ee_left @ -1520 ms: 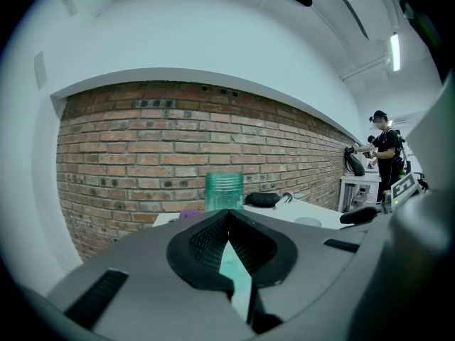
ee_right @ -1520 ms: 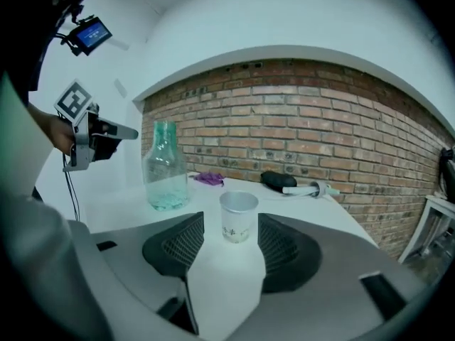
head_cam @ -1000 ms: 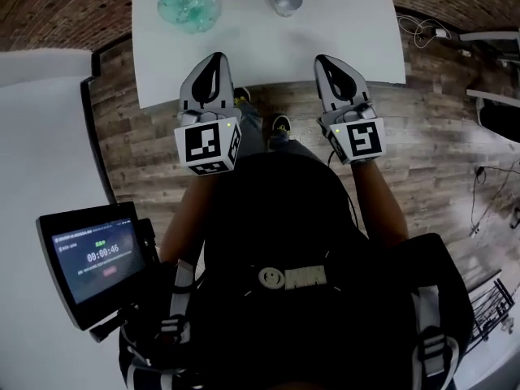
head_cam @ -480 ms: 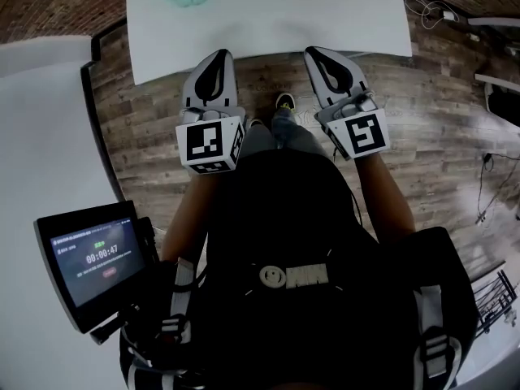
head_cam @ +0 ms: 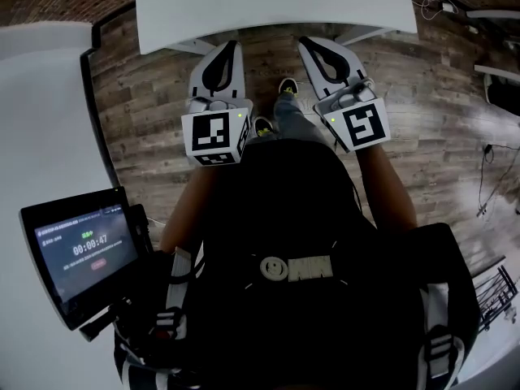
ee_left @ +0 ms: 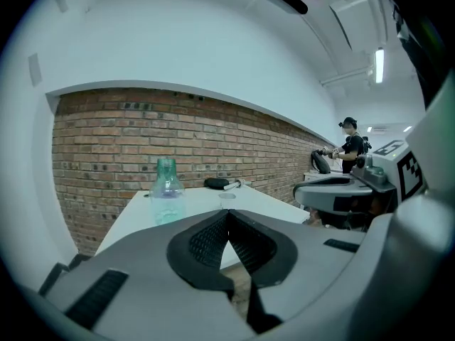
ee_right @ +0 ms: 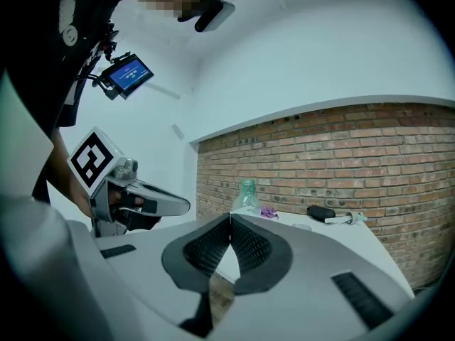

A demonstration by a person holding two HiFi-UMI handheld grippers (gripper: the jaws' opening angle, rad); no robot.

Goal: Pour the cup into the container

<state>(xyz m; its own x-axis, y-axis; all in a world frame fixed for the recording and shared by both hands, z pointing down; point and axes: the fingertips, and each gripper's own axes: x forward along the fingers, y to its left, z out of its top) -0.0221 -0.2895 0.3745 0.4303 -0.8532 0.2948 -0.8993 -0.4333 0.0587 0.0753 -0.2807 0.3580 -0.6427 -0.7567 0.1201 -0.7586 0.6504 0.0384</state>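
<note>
The green glass container point(ee_left: 165, 190) stands on the white table point(head_cam: 276, 10), toward its left side, and shows again in the right gripper view point(ee_right: 247, 196). A small clear cup point(ee_left: 227, 196) sits to its right on the same table. Neither shows clearly in the head view. My left gripper point(head_cam: 230, 51) and right gripper point(head_cam: 313, 47) hang side by side over the wooden floor, short of the table's near edge. Both point at the table. In their own views the left gripper point(ee_left: 229, 212) and right gripper point(ee_right: 229, 217) are shut, pads touching, with nothing between them.
A black object point(ee_left: 217, 183) and a white tool lie at the table's far end by the brick wall point(ee_right: 341, 162). A purple scrap point(ee_right: 269, 212) lies near the container. Another white table point(head_cam: 41, 136) stands left, a timer screen point(head_cam: 77, 250) lower left, cables point(head_cam: 431, 10) right. A person point(ee_left: 350, 144) stands far off.
The table has slid toward the top of the head view, and the container and cup have left it. Both grippers, earlier at the table's near edge, now hang over the floor.
</note>
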